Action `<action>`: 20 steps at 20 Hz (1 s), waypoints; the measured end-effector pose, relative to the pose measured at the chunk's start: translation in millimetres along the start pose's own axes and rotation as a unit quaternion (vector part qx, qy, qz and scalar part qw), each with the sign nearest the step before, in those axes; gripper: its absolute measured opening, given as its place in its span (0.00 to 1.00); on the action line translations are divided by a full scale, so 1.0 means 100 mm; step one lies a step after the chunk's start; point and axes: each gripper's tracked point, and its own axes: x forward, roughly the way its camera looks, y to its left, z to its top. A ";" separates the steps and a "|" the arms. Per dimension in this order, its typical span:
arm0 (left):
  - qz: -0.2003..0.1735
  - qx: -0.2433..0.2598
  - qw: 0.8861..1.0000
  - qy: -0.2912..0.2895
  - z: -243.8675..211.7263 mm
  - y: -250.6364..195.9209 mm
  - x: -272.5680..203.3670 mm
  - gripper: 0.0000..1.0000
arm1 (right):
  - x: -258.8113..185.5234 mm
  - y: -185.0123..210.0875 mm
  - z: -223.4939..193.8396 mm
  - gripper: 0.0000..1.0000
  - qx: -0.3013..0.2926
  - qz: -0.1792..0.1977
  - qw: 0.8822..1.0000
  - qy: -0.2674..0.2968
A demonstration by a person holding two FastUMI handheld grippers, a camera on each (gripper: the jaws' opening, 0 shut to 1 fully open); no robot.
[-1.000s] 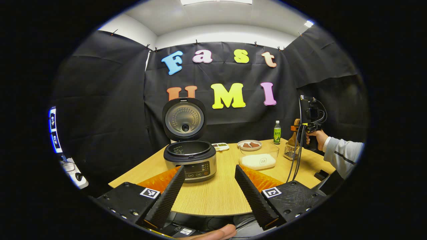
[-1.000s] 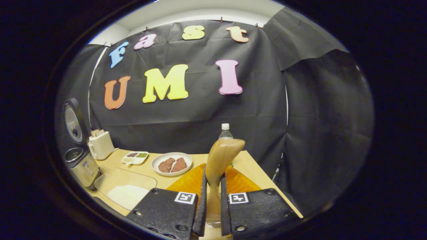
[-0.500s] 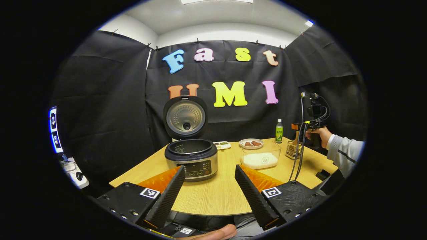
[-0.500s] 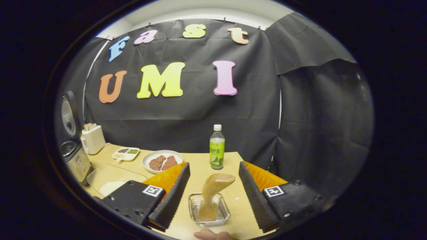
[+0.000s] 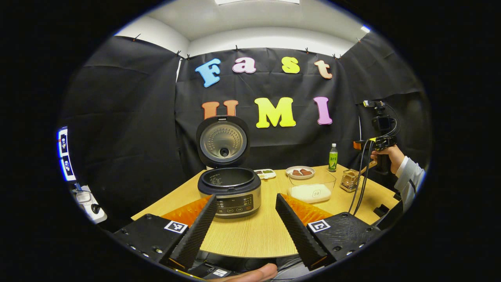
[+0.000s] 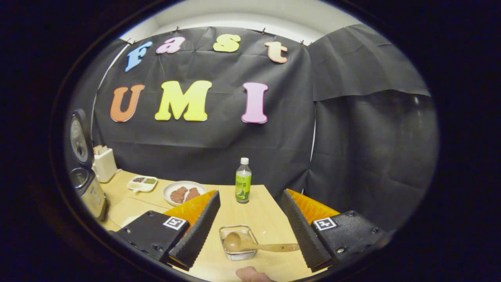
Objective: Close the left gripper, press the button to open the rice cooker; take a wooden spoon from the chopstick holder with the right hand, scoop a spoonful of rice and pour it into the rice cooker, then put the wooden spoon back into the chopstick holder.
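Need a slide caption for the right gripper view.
Open right gripper above the wooden spoon lying across the chopstick holder.

The left gripper view is taken from the table's (image 5: 250,235) near edge, faced at the far wall, with the rice cooker (image 5: 229,192) close ahead. The right gripper view is taken from above the right end (angled down), with the chopstick holder (image 6: 237,243) close below. The bottle (image 5: 333,157) and plate (image 6: 184,192) are shared.

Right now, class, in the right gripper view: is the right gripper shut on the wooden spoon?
No: the right gripper stands open, and the wooden spoon lies in the chopstick holder.
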 end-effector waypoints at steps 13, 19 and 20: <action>0.023 -0.009 0.999 -0.047 1.05 0.36 0.46 0.96 | -1.69 0.07 0.65 1.00 0.000 0.013 0.993 -0.117; 0.049 0.027 0.996 -0.065 1.66 0.56 0.77 0.96 | -2.09 0.26 0.39 1.00 0.034 0.054 0.994 -0.086; 0.057 0.037 0.996 -0.064 1.75 0.60 0.80 0.96 | -2.10 0.27 0.33 1.00 0.032 0.061 0.994 -0.081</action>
